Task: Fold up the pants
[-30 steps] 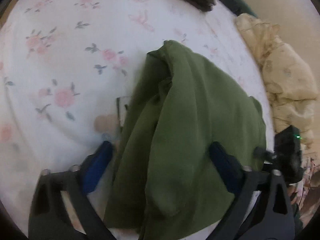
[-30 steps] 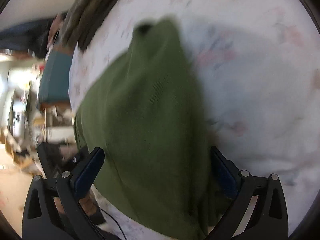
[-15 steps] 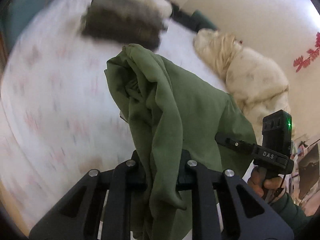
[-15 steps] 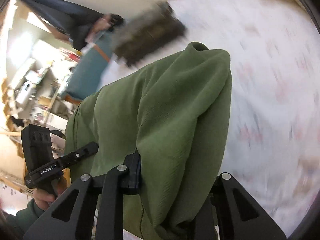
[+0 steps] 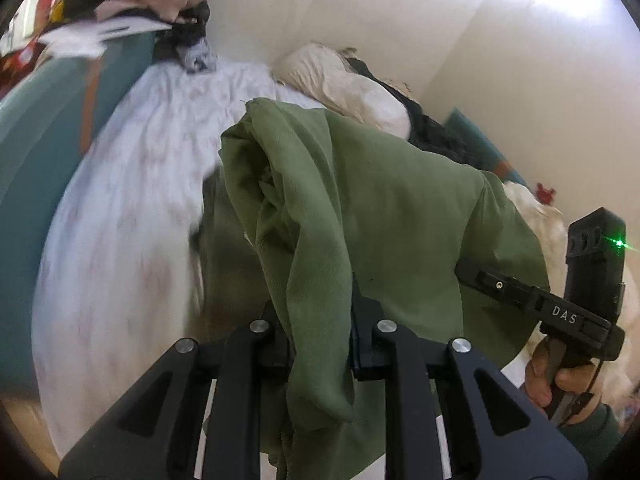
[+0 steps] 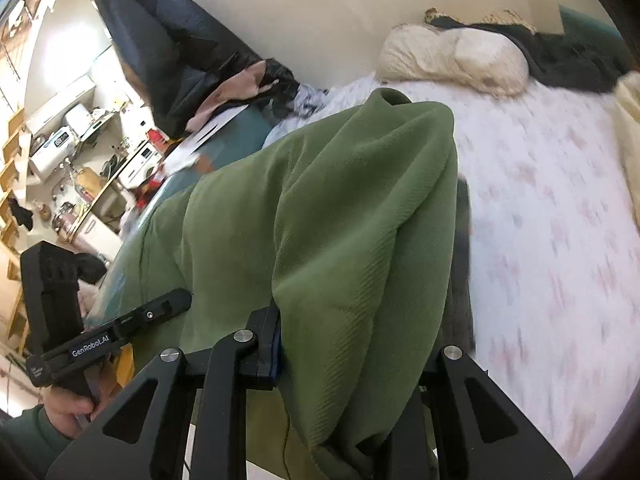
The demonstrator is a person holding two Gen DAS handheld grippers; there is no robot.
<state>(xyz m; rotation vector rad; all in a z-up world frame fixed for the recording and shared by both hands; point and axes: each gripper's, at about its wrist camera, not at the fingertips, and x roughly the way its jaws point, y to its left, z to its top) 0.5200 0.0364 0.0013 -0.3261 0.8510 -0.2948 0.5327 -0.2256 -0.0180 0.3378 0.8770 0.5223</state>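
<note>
The olive green pants (image 5: 384, 208) hang in the air between both grippers, above the floral bed sheet (image 5: 132, 200). My left gripper (image 5: 320, 332) is shut on a bunched edge of the pants, and cloth drapes over its fingers. My right gripper (image 6: 344, 344) is shut on the other edge of the pants (image 6: 320, 208); its right finger is hidden under the fabric. Each gripper shows in the other's view: the right one (image 5: 560, 304) at the right, the left one (image 6: 100, 332) at the lower left.
A cream pillow (image 5: 344, 80) and dark bedding (image 6: 560, 56) lie at the head of the bed by the wall. A pile of clothes (image 5: 132, 4) sits on a teal surface (image 5: 36, 128) beside the bed. A cluttered room (image 6: 72, 152) lies beyond.
Both grippers closed on the pants, which lay on the bed a second ago, and lifted them. The cameras have tilted up toward the head of the bed.
</note>
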